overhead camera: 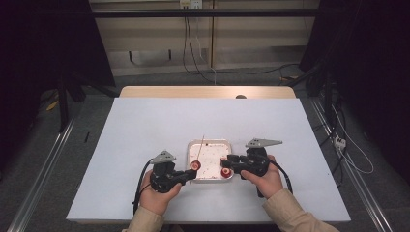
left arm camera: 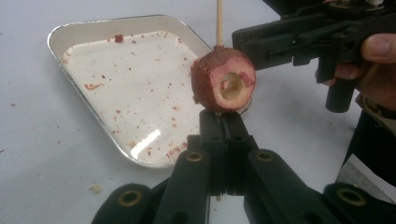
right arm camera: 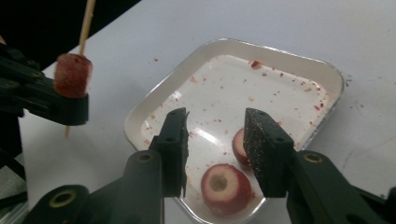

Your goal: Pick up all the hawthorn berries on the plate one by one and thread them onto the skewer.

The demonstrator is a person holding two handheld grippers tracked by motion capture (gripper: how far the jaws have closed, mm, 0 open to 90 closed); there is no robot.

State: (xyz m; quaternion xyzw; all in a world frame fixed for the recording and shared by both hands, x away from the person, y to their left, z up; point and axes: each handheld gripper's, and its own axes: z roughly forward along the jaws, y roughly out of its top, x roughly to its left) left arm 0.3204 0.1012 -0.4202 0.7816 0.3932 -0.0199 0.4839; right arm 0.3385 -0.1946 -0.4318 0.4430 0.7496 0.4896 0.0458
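Observation:
My left gripper [left arm camera: 223,122] is shut on a thin wooden skewer [left arm camera: 218,21] that stands upright. A cored red fruit [left arm camera: 223,79] is threaded on the skewer just above the jaws. In the high view this gripper [overhead camera: 192,173] sits at the left edge of a small foil tray [overhead camera: 210,143]. My right gripper [right arm camera: 217,126] is open and hovers over the tray's near right corner, with nothing between its pads. Below it, two more red fruit pieces lie in the tray: a cored one [right arm camera: 225,186] and another [right arm camera: 239,145] partly hidden behind the right jaw.
The tray's floor is speckled with red crumbs, and a few lie on the white table cover [overhead camera: 145,125] around it. Bare white surface stretches far left, right and behind. The person's hands hold both grippers near the front edge.

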